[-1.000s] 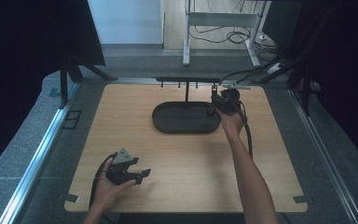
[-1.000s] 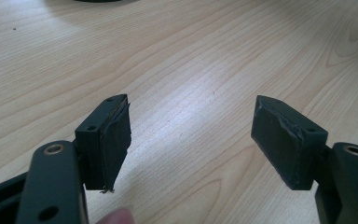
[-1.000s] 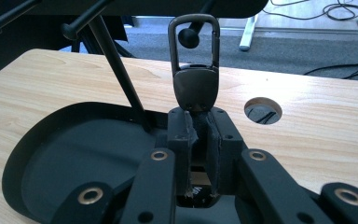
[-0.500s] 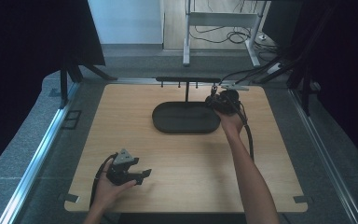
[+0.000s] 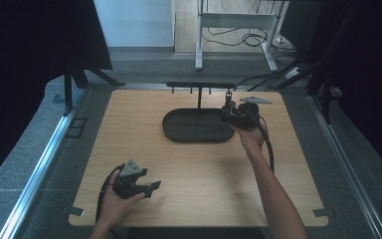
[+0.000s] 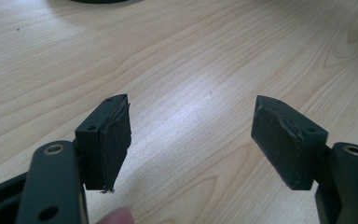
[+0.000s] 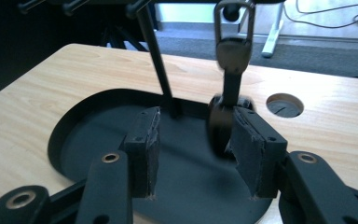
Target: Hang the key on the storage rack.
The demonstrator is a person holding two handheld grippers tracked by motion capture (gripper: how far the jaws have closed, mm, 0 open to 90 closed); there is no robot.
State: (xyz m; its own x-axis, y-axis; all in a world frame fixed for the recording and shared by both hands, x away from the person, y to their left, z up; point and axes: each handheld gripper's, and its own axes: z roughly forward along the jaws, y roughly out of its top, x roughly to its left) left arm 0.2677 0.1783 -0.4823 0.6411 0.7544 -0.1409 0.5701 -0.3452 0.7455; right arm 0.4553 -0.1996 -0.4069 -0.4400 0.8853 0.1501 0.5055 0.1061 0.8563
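- Hanging piece point(image 7: 232, 56) with a metal loop at its top: hung from a peg of the rack's crossbar point(image 5: 200, 85) at the far right of the table point(image 5: 129, 129); seen small in the high view point(image 5: 228, 97) and blurred in the right gripper view.
- Dangled with its dark lower end between the jaws of the right gripper point(image 7: 196, 123), just beside the inner face of the jaw on the right of that view; could not tell whether touching it.
- Held that right gripper point(image 5: 227, 113) with jaws apart, clamped on nothing, over the right end of the rack's black oval base point(image 5: 194, 127).
- Rose from that base as a thin dark post point(image 7: 158, 56).
- Lay low over bare wood near the table's front left: left gripper point(image 6: 191, 121), jaws wide apart, nothing between them, gripped by the left hand point(image 5: 112, 204).
- Showed a round hole point(image 7: 285, 105) in the tabletop beyond the base.
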